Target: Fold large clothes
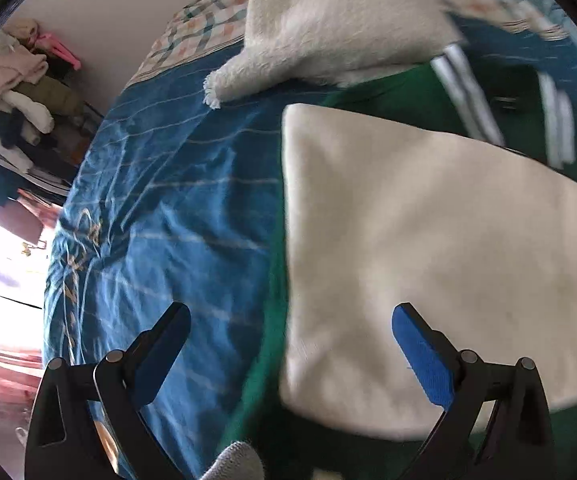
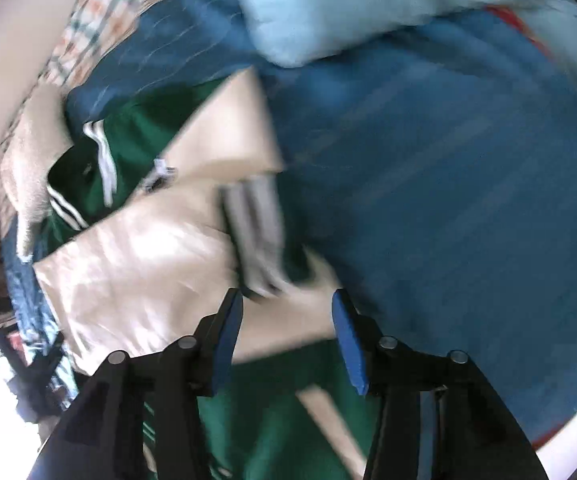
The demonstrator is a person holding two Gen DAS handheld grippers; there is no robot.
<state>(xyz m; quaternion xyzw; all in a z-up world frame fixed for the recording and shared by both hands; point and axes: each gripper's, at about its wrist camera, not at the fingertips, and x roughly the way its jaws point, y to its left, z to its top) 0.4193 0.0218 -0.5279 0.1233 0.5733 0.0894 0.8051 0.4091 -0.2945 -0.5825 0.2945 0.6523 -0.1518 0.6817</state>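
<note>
A green jacket (image 1: 420,92) with cream sleeves (image 1: 428,264) and white striped trim lies on a blue bedspread (image 1: 176,208). My left gripper (image 1: 290,334) is open and empty, hovering over the edge of a cream sleeve. In the right wrist view the same jacket (image 2: 136,136) lies with both cream sleeves (image 2: 140,264) laid across the green body and a striped cuff (image 2: 252,224) on top. My right gripper (image 2: 287,316) is open, just above the cream sleeve near the cuff, holding nothing.
A fluffy white garment (image 1: 328,28) lies at the head of the bed by a checked pillow (image 1: 204,24). A pile of clothes (image 1: 16,92) sits off the bed's left side. A light blue blanket (image 2: 368,4) lies on the bedspread (image 2: 448,184) in the right wrist view.
</note>
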